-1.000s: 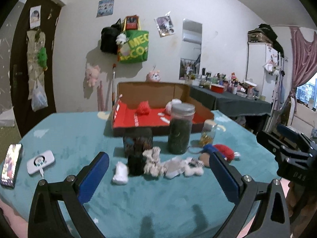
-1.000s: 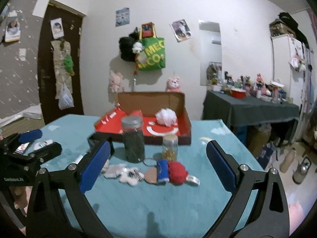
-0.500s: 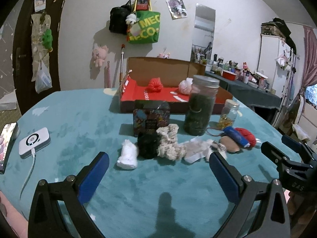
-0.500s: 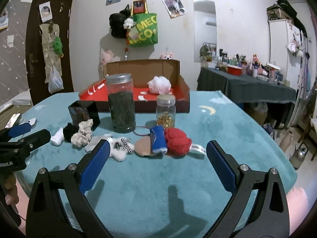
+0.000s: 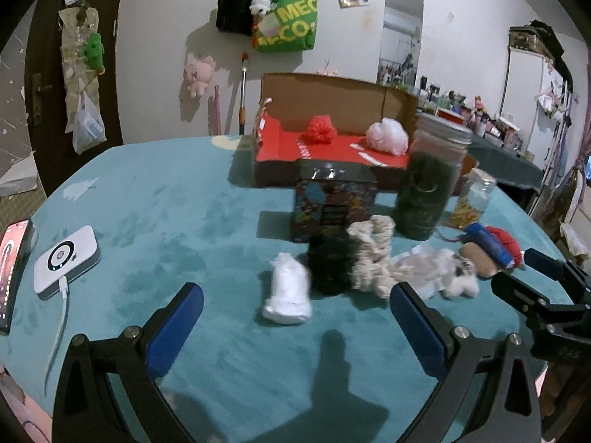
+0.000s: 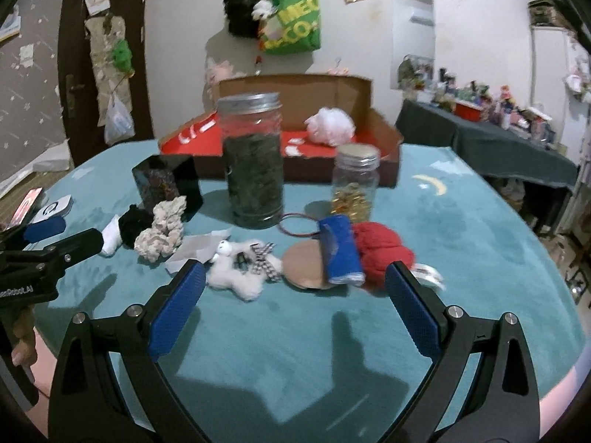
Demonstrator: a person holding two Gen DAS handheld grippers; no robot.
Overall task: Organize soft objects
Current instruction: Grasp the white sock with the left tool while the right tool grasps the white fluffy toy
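- The left claw [image 5: 295, 328] hung low over the teal plush-covered worktop [image 5: 166, 214], its blue-padded fingers [image 5: 175, 328] spread wide with nothing between them.
- The right claw [image 6: 293, 308] was likewise spread wide and empty above the same worktop [image 6: 461, 221], near its front edge.
- A row of soft things lay just ahead of both claws. From the left-wrist view it began with a small white rolled sock [image 5: 288, 297], touching a black fuzzy scrunchie [image 5: 330, 265], which touched a beige knitted scrunchie [image 5: 371, 254].
- Further right lay a white fluffy plush toy with a checked bow [image 6: 240, 269], resting partly on a flat clear plastic packet [image 6: 195, 249].
- Beside the toy sat a tan round pad [image 6: 303, 264], a blue rolled cloth [image 6: 340, 249] lying across it, and a red knitted ball [image 6: 382, 249] touching the roll.
- Behind the row stood a dark printed square tin [image 5: 332, 199], a tall glass jar of dark green material with a metal lid [image 6: 253, 158], and a small glass jar of yellow bits [image 6: 354, 184].
- A thin red hair tie [image 6: 295, 225] lay between the two jars.
- At the back, an open cardboard box with a red lining [image 5: 332, 147] held a red mesh pouf [image 5: 321, 129] and a pale pink mesh pouf [image 5: 388, 134], well apart from each other.
- A white power bank [image 5: 66, 256] and a phone [image 5: 13, 265] lay at the worktop's left edge.
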